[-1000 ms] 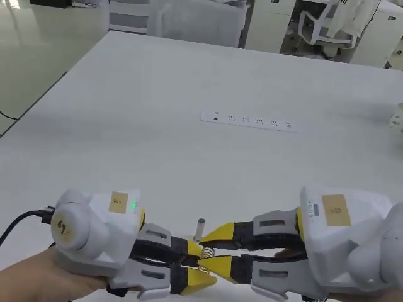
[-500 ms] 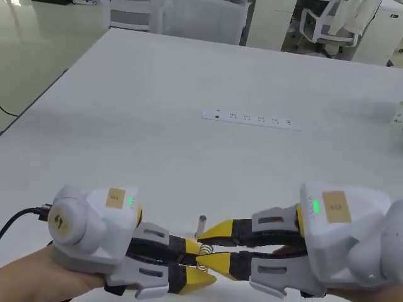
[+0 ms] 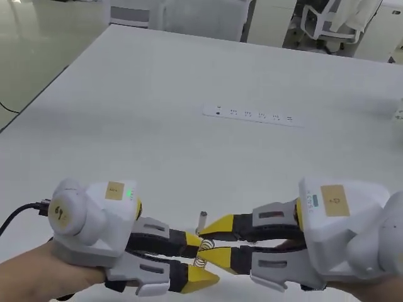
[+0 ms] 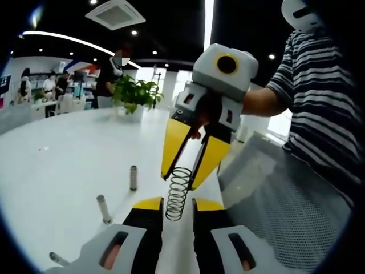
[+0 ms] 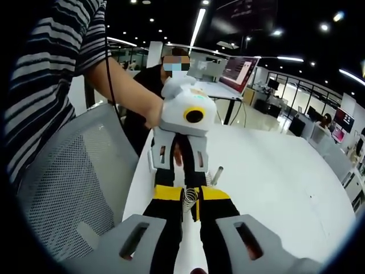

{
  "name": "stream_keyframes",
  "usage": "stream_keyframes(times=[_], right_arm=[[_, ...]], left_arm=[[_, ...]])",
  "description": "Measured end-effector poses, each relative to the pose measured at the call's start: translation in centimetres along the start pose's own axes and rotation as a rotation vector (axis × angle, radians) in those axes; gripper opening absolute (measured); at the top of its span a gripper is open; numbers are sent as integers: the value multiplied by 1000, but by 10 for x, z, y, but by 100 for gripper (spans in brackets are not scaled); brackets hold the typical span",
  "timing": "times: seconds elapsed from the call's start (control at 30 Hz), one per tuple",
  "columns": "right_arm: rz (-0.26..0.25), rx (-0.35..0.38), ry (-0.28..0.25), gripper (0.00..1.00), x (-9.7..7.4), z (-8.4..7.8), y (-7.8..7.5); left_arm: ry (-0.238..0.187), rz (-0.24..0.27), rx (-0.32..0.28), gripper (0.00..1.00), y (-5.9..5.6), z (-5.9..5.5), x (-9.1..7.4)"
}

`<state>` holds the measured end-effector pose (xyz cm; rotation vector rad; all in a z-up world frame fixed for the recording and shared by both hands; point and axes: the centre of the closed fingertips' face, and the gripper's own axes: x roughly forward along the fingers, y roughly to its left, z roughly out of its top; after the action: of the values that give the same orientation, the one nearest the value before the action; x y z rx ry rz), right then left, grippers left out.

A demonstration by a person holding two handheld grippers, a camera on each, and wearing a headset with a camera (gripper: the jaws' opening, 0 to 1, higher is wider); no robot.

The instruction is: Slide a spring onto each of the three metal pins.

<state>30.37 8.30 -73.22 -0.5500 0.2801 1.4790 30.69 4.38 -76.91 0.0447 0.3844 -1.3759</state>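
Both sets of jaws are pinched down on the same spring (image 4: 178, 194), one at each end. From the left gripper view, the left gripper (image 4: 178, 202) has its yellow tips nearly together with the lower end of the spring caught between them. The right gripper (image 4: 181, 178) comes in from above and narrows onto the top coils. So there's only a small gap in each pair, just the width of the spring.

Right gripper view tells the same story from the other side. The right gripper (image 5: 190, 195) has its jaws close together with the spring (image 5: 190, 201) sitting in the slot. The left gripper (image 5: 183, 185) points straight back at it, tip to tip.

In the head view the two grippers meet nose to nose low down near the front edge of the white bench (image 3: 157, 126), left gripper (image 3: 195, 259) coming from the left and right gripper (image 3: 208, 245) from the right. The spring (image 3: 201, 250) is held up off the bench between them.

One metal pin (image 3: 201, 221) stands upright just behind the jaw tips. The left gripper view shows two upright pins on the bench off to the side, a farther pin (image 4: 133, 177) and a nearer pin (image 4: 103, 208), both bare. A white power strip (image 3: 255, 116) lies well back on the bench.
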Motion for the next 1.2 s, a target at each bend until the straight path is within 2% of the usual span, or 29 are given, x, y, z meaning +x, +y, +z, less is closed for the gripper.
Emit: stream_keyframes(times=[0.4, 0.57, 0.83, 1.0, 1.2], right_arm=[[-3, 3, 17, 7, 1, -8, -3], [-10, 15, 20, 7, 2, -16, -6], [-10, 25, 41, 7, 4, -26, -4], [-26, -10, 52, 7, 4, -26, -7], [-20, -63, 71, 7, 7, -25, -5]], left_arm=[[-11, 37, -22, 22, 4, 2, -11], [-25, 64, -36, 22, 4, 1, -23], [-29, 113, -65, 23, 8, -6, -42], [-44, 145, -85, 24, 13, -6, -51], [-52, 168, -101, 27, 15, -7, -57]])
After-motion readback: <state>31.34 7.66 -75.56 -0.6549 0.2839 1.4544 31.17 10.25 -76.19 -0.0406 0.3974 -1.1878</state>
